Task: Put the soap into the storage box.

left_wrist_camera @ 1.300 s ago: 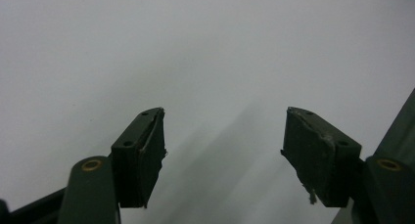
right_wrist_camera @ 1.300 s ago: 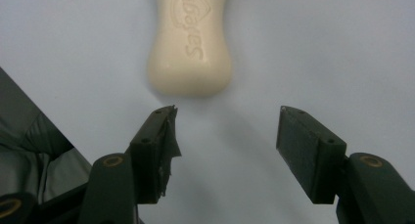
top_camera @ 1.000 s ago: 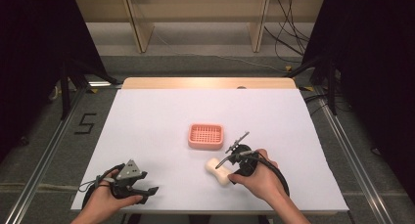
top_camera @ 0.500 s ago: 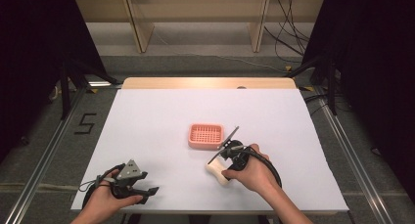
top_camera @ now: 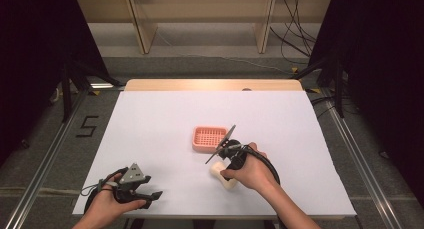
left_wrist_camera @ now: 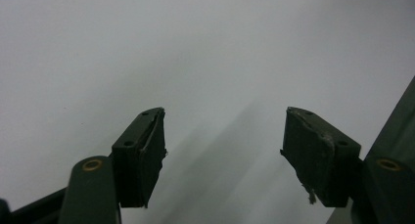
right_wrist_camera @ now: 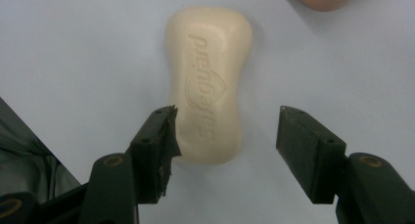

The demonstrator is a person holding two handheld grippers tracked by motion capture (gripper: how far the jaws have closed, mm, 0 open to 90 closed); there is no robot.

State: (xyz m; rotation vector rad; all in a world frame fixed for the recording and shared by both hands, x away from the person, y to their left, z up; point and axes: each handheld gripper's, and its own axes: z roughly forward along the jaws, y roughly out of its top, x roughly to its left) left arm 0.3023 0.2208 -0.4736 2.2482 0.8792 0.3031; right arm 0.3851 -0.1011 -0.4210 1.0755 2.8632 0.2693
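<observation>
Where embossed, the soap (right_wrist_camera: 208,84) reads "premgates".

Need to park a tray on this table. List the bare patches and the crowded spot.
Bare: the whole far half of the white table behind the pink soap dish, and its left side. Crowded: near right, where the right gripper straddles the soap bar.

Your left gripper (top_camera: 145,196) low at the table's near left corner, jaws apart, your right gripper (top_camera: 223,170) near the table's near edge, pointing down, jaws apart, forearm angling in.
</observation>
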